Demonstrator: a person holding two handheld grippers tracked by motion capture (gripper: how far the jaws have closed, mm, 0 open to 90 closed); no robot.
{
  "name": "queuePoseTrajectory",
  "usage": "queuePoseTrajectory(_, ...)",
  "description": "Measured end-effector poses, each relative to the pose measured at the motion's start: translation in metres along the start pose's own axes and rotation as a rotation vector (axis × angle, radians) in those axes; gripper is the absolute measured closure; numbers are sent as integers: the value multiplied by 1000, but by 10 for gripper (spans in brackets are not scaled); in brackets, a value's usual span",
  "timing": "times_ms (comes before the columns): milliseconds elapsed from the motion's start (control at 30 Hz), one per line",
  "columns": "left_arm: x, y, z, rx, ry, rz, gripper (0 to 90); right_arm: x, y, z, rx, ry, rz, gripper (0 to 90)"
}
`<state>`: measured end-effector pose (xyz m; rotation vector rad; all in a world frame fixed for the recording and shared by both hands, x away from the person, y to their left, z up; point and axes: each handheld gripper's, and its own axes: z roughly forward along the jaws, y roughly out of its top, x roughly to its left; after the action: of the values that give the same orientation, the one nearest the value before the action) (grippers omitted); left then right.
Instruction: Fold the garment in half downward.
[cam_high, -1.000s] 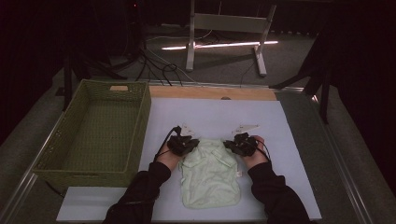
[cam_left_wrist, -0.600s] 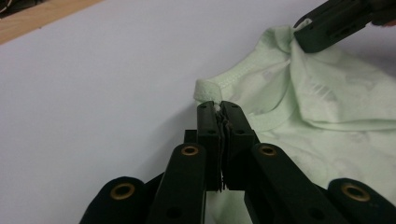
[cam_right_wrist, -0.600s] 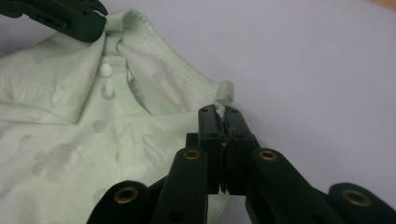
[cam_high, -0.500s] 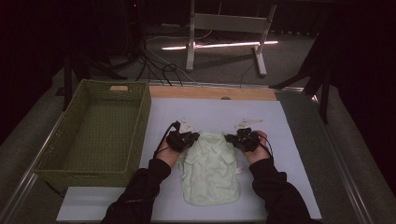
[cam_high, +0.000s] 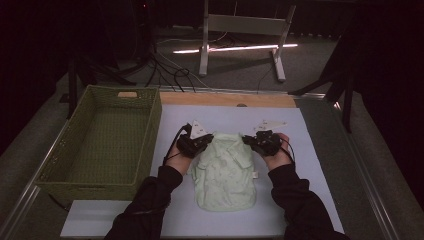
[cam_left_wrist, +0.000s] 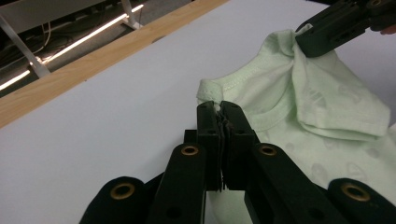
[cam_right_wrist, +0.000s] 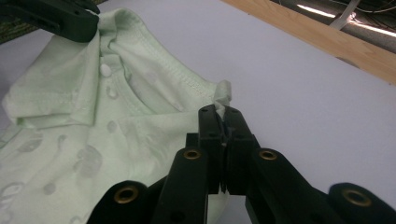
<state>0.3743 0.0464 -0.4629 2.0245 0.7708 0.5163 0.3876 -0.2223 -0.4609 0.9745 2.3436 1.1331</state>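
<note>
The left tool and right tool each pinch a far corner of the pale green shirt, one at either shoulder. The shirt lies on the white counter, its near hem flat. A green basket stands to the left.

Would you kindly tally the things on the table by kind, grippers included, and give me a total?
Pale green shirt: 1
Green woven basket: 1
White mat: 1
Handheld grippers, the left gripper and the right gripper, each shut on a shoulder of the shirt: 2
Total: 5
</note>
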Motion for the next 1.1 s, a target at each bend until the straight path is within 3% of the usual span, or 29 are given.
queuePoseTrajectory(100,-2,5,-5,-27,10,11,891,0,4,-5,-26,-8,0,883)
queuePoseTrajectory(233,-4,7,-7,-13,-5,11,891,2,6,-9,-45,-6,-7,883)
queuePoseTrajectory(367,-6,2,-7,2,-26,-1,891,6,1,-11,-40,2,-18,883)
queuePoseTrajectory(733,-16,-1,-13,30,-66,11,892,13,-13,-16,-28,22,-18,883)
queuePoseTrajectory(1100,-28,-7,-25,57,-123,43,892,28,-26,-26,-27,48,-32,883)
